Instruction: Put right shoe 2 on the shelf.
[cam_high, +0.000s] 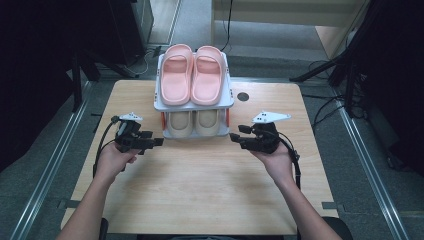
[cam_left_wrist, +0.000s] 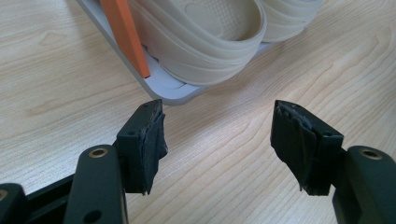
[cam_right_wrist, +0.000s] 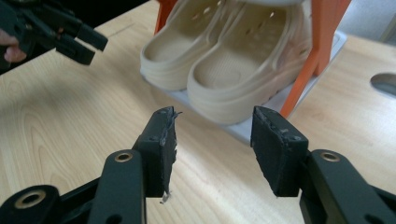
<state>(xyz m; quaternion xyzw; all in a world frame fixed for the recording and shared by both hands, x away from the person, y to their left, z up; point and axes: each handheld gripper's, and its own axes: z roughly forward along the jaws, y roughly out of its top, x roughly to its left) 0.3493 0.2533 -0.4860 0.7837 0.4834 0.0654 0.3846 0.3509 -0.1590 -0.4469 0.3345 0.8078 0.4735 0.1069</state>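
Note:
A two-tier shoe rack (cam_high: 159, 102) with grey shelves and orange posts (cam_right_wrist: 303, 70) stands at the back middle of the wooden table. Pink slippers (cam_high: 192, 75) lie on its top shelf and beige clogs (cam_high: 194, 123) on the lower one. My left gripper (cam_high: 155, 141) sits left of the rack's front corner, open, with bare table between its jaws (cam_left_wrist: 217, 135). The nearest clog (cam_left_wrist: 205, 42) is just beyond its tips. On the rack's right, my right gripper (cam_high: 237, 134) is open and holds nothing (cam_right_wrist: 212, 135); it points at the clogs (cam_right_wrist: 224, 70). The left gripper (cam_right_wrist: 88, 44) also appears in the right gripper view.
A round cable hole (cam_high: 243, 96) is in the tabletop (cam_high: 200, 190) right of the rack. Dark stands and cables surround the table on the floor. The front half of the table is bare wood.

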